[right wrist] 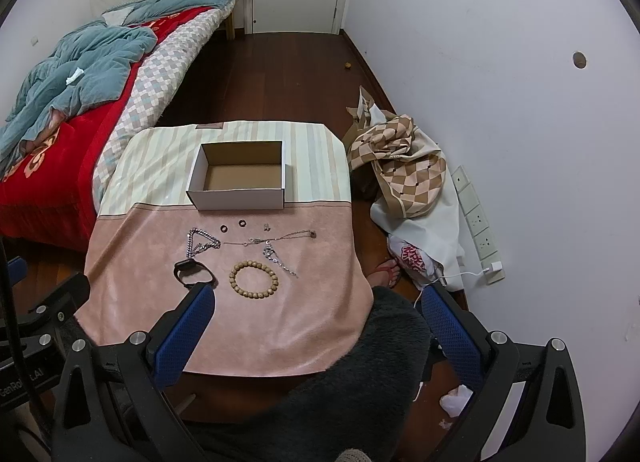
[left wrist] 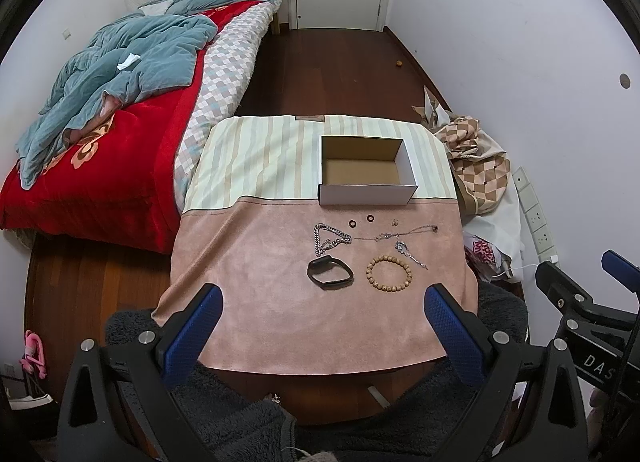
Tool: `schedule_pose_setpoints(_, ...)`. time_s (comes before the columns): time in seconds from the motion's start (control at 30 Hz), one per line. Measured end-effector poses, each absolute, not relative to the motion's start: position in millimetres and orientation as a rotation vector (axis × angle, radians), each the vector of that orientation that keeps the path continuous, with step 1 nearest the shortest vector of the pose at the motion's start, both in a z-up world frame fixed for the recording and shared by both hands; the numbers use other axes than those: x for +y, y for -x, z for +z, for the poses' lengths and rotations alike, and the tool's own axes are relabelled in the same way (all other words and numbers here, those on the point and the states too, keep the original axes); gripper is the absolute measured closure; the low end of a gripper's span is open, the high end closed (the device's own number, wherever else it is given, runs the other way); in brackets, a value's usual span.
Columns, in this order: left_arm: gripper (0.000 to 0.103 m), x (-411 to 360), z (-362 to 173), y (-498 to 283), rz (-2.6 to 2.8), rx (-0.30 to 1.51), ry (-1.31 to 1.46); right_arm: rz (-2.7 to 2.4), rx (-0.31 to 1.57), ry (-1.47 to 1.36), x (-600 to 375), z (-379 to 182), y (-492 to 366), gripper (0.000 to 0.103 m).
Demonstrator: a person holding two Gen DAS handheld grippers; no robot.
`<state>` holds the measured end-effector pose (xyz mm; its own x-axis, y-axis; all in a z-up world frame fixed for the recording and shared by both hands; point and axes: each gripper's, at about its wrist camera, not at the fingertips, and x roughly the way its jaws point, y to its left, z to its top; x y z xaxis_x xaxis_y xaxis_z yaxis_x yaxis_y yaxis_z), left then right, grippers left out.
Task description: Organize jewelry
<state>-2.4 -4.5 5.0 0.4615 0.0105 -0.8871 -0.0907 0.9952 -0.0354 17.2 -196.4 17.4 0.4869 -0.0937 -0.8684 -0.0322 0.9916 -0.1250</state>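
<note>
Left tongs [left wrist: 322,308]: released, jaws wide, nothing held — poised at the table's 6 o'clock edge.
Right tongs [right wrist: 318,308]: likewise released and empty.
Jewelry: band [left wrist: 330,270], beads [left wrist: 389,274], chains [left wrist: 331,240], two rings [left wrist: 361,220] — spread apart, apparently for single picks.
Box [left wrist: 366,194]: 12 o'clock of jewelry, empty, likely the destination.

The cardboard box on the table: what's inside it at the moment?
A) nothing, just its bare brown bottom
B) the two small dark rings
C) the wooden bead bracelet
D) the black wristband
A: the cardboard box shows only its bare brown floor, while the bead bracelet, dark rings and black wristband all lie on the pink cloth in front of it.
</note>
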Motion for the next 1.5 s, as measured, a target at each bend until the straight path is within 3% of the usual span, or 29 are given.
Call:
schedule_pose_setpoints(1.27, 0.0, -7, 9, 3, 0.057, 1.083, 0.079, -0.039, 1.048, 0.136, -199, 23, -17, 0.0)
schedule_pose_setpoints(1.5, 0.0, 1, -3, -25, 0.124, 1.028, 0.06, -0.07, 1.016, 0.128, -200, 19, -33, 0.0)
